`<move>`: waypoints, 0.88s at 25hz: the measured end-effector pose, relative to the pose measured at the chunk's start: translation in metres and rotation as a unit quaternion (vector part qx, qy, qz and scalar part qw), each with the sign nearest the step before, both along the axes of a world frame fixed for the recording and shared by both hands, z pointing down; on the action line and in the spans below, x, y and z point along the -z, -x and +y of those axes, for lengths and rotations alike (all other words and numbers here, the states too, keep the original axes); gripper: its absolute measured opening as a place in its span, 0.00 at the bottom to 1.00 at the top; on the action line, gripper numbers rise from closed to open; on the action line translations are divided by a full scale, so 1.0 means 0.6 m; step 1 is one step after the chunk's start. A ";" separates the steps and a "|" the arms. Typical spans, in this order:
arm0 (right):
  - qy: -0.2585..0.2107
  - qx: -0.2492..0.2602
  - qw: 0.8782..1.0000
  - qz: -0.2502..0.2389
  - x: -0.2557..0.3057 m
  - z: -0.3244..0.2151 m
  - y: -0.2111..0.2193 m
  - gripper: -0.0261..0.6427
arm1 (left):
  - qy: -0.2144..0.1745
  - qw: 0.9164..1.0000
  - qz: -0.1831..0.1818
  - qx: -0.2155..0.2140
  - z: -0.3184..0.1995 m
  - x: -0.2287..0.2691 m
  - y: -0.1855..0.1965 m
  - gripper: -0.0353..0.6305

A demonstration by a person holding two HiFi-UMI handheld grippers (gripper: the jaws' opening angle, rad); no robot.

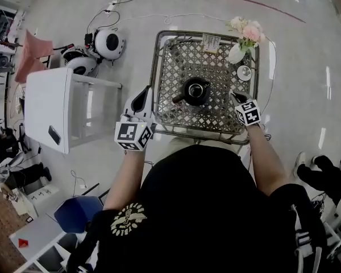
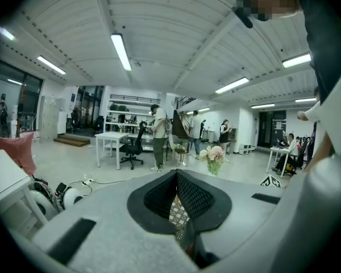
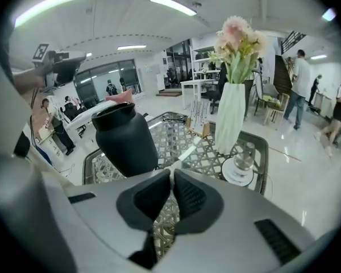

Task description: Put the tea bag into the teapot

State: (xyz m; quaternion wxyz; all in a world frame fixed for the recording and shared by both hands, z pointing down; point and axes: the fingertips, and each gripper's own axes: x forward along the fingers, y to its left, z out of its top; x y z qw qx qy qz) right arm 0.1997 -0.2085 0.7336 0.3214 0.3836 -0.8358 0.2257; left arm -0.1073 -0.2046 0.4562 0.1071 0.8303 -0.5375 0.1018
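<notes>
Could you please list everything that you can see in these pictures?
table: one, metal lattice, centre
teapot: one, black, middle of table
vase: one, white with pink flowers, table's far right corner
saucer: one, white, beside vase
tea bag: one, pale, pinched in right gripper
side table: one, white, left of table
round devices: two, white and black, floor beyond side table
cushion: one, pink, far left
left gripper: one, grey, shut, empty, at table's near left
right gripper: one, grey, shut, table's near right

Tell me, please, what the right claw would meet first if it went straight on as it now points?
Most likely the lattice of the table top, between the black teapot and the white vase. The right claw, pinched on what looks like the tea bag, aims down there; depth is unclear.
</notes>
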 end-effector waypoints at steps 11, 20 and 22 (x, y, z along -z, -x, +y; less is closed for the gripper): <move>-0.094 -0.069 0.990 -0.075 0.192 0.005 -0.027 0.07 | -0.007 0.999 0.009 -0.038 -0.039 0.020 -0.022 0.05; -0.177 -0.083 0.974 -0.112 0.365 0.012 -0.023 0.07 | -0.048 0.996 -0.005 -0.072 -0.050 0.067 -0.057 0.05; -0.192 -0.081 0.971 -0.115 0.399 0.012 -0.021 0.07 | -0.054 0.996 -0.002 -0.075 -0.053 0.077 -0.059 0.05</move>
